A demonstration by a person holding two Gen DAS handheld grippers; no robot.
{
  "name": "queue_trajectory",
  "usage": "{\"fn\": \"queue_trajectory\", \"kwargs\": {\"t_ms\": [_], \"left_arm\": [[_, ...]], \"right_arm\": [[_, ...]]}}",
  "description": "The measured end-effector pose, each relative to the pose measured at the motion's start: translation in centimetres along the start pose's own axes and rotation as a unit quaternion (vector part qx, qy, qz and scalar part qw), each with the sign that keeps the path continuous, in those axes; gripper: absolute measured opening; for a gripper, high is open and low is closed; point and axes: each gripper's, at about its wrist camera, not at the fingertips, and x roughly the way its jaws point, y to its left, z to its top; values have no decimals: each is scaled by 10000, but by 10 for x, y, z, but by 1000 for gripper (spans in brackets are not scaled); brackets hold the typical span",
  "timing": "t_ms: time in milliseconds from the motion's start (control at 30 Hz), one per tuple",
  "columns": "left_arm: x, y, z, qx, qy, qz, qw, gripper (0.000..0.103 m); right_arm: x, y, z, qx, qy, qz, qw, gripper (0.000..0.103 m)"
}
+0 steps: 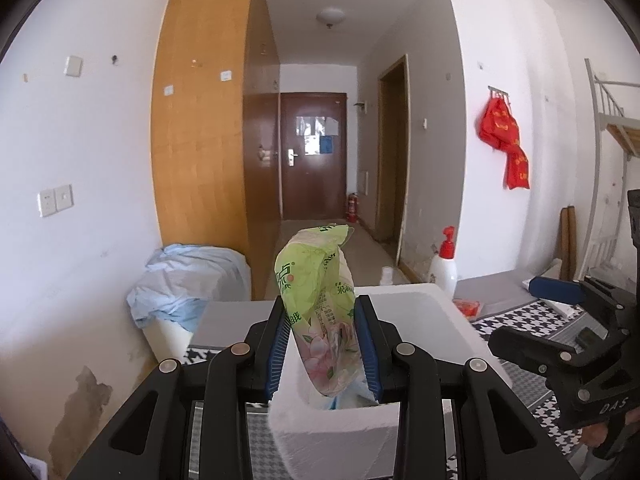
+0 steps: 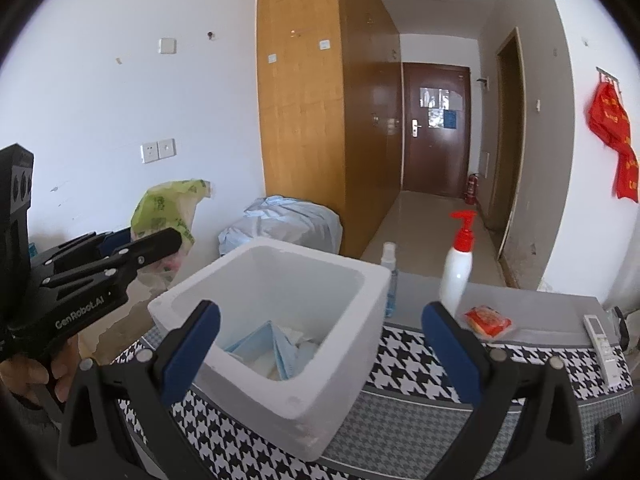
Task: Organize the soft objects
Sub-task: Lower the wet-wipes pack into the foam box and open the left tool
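Tissue pack (image 1: 320, 312), pinched by the left gripper (image 1: 323, 344), hung above the foam box (image 2: 288, 396); next, lowering and releasing. Right gripper (image 2: 320, 344) waited spread beside the box.

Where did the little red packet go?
In the right wrist view, the red packet lies on the grey table, right of the white foam box, beside the red-capped pump bottle.

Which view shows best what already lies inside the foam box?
The right wrist view: it looks down into the foam box and shows blue face masks on its floor. The left wrist view has the tissue pack, clamped in the left gripper, covering most of the opening.
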Motion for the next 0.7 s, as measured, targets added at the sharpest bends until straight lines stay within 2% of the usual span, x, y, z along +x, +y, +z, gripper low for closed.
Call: {"fn": "queue_trajectory", "kwargs": {"t_ms": [367,700], "left_arm": [[18,-19,3,105,167,-285,9994,35],[28,-27,5,166,269,-300,9990,35]], "right_arm": [[-13,-19,-9,132,-32,-310,9994,102],[-20,-36,-18,330,-20,-512,9981,102]]}}
